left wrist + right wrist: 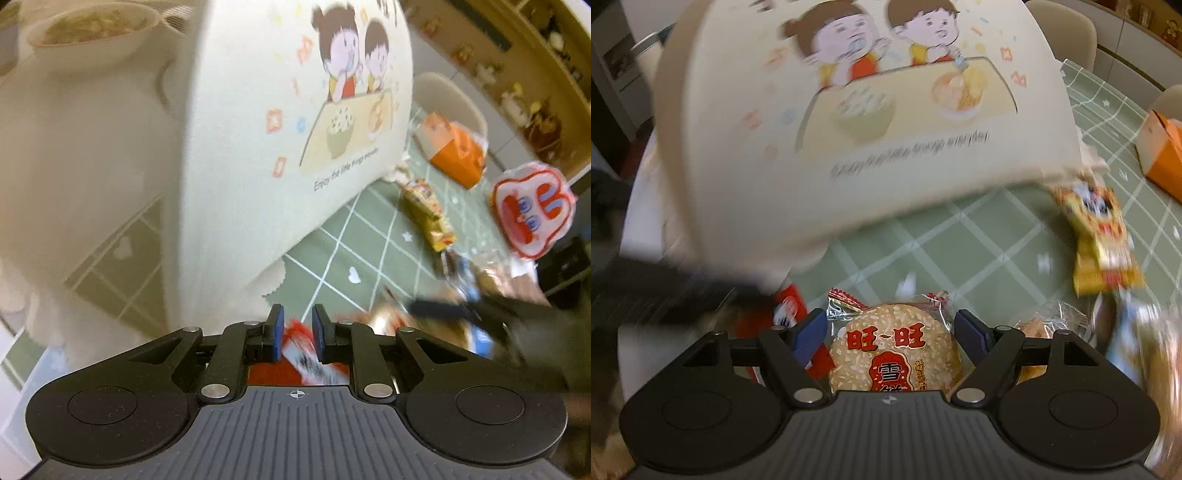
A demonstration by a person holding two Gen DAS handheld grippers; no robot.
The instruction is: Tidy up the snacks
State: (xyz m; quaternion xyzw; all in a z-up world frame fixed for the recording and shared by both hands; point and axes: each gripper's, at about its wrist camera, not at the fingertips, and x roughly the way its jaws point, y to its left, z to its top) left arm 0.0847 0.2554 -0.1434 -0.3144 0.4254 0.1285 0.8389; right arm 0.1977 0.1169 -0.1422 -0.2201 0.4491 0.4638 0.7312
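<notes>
A cream storage bin (295, 110) with a cartoon of two children stands on the green checked tablecloth (351, 251); it also fills the top of the right wrist view (849, 129). My left gripper (298, 334) has its fingers close together around a red and white snack packet (301, 354). My right gripper (892, 338) is shut on a round Want-Want rice cracker packet (894, 350), held above the table. The same packet shows at the right of the left wrist view (530, 210). A yellow snack packet (1100, 240) lies on the cloth beside the bin.
An orange and white box (454, 151) stands further back on the cloth (1161, 155). More wrapped snacks (1049, 332) lie near the right gripper. A bowl (92, 33) sits at the far left behind the bin. Chairs and shelves stand beyond the table.
</notes>
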